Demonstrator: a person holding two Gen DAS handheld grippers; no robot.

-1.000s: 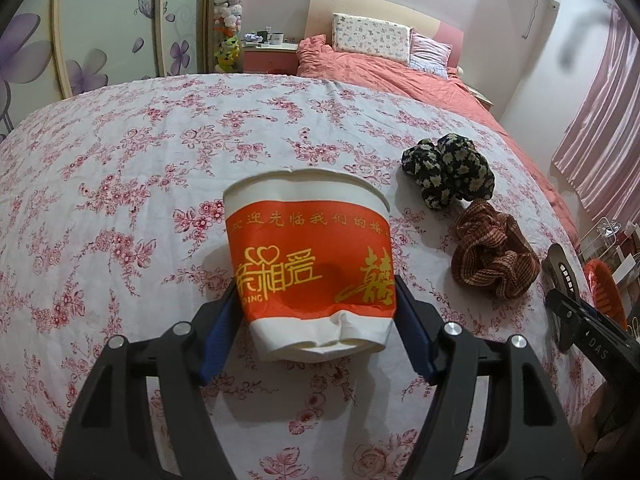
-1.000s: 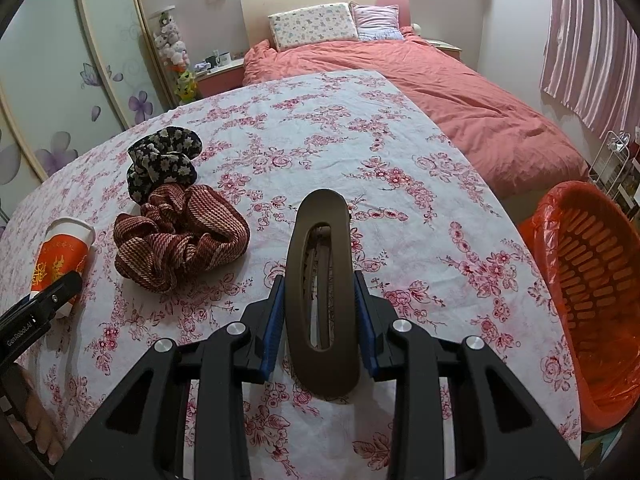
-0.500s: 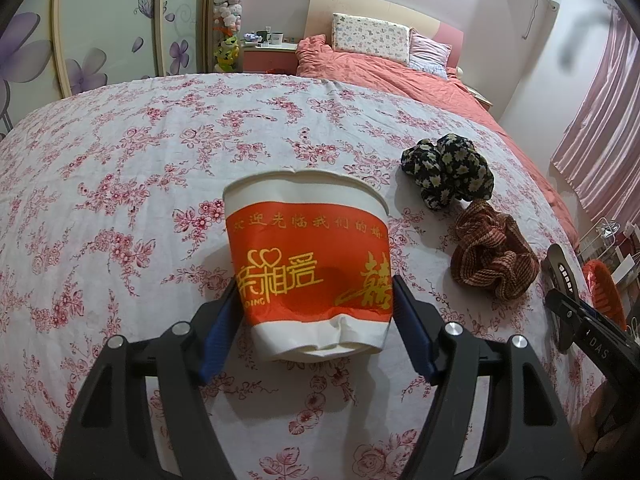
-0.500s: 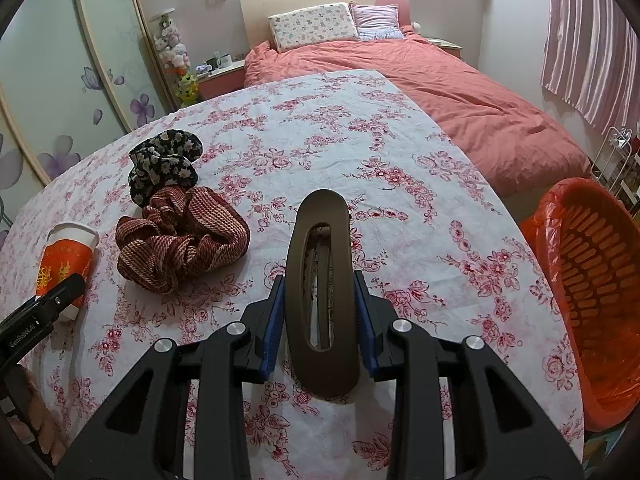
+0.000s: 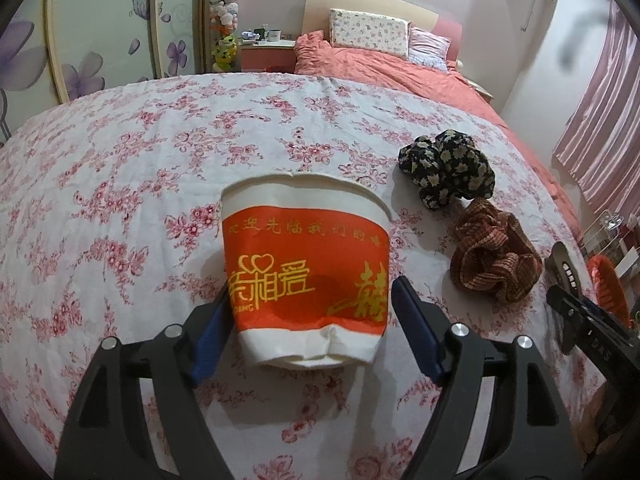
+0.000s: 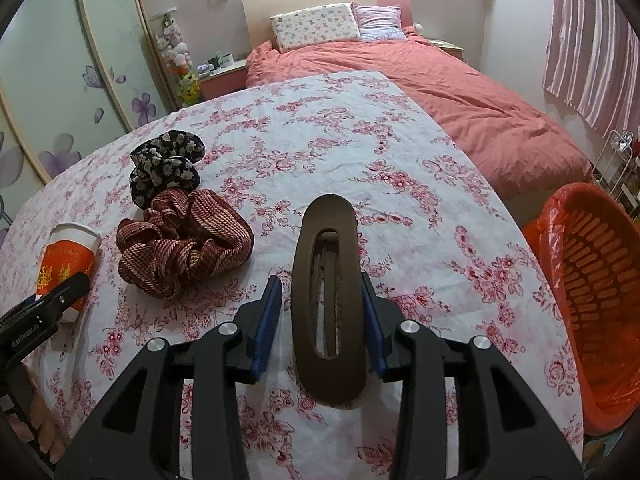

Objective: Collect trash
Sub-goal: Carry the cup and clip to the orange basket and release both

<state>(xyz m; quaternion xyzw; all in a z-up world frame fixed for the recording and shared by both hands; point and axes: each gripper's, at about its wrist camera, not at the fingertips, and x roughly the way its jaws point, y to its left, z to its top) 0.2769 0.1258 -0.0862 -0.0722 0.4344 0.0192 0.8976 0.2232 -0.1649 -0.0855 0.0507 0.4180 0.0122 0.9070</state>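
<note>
Colours we see on the white, pink-flowered tablecloth [image 6: 320, 128]

Beside its red-and-white paper cup [image 5: 306, 276] we find a black daisy-print scrunchie [image 5: 448, 168].

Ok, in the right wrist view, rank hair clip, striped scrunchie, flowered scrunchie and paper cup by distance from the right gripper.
1. Hair clip, between the jaws of the right gripper.
2. Striped scrunchie, left.
3. Flowered scrunchie and paper cup, far left: too close to call.
</note>
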